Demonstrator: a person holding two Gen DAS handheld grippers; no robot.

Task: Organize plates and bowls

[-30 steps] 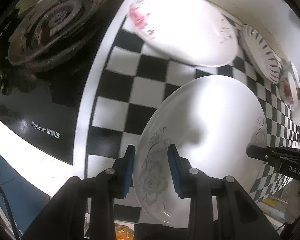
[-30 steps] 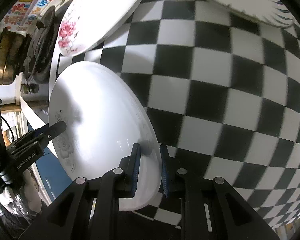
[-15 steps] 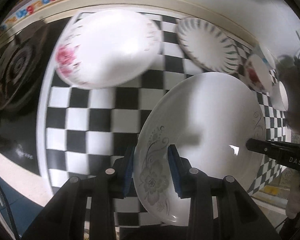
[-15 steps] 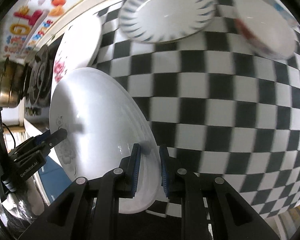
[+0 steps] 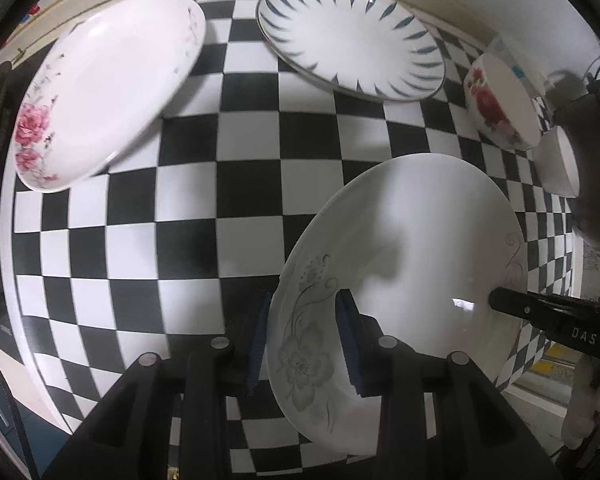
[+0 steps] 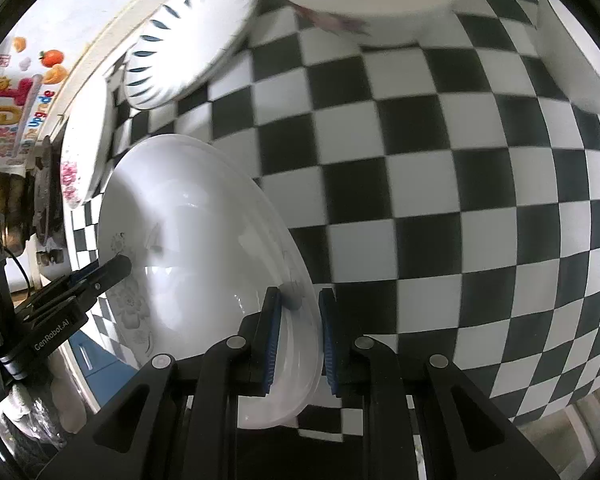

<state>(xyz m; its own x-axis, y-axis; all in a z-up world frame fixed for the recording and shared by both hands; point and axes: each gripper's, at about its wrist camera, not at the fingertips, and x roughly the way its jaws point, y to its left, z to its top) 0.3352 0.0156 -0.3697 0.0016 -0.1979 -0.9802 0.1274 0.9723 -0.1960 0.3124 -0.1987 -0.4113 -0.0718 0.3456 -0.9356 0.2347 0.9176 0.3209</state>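
A white plate with a grey flower print [image 5: 412, 248] is held above the checkered cloth by both grippers. My left gripper [image 5: 304, 312] is shut on its near rim; my right gripper [image 6: 299, 312] is shut on the opposite rim, with the plate [image 6: 196, 248] to its left. The right gripper's finger [image 5: 540, 312] shows in the left wrist view, the left gripper's finger [image 6: 96, 276] in the right wrist view. On the cloth lie a pink-rose plate [image 5: 108, 88], a blue-striped plate [image 5: 352, 36] and a red-rose bowl [image 5: 500, 104].
The black-and-white checkered cloth [image 5: 220, 200] covers the counter. A plain white bowl [image 5: 560, 164] sits right of the rose bowl. A gas stove with a pot [image 6: 16, 208] stands left of the cloth. A wall with fruit stickers [image 6: 20, 80] runs behind.
Both grippers carried the grey-flower plate to the right along the counter, away from the stove; the striped plate and the bowls have come into view.
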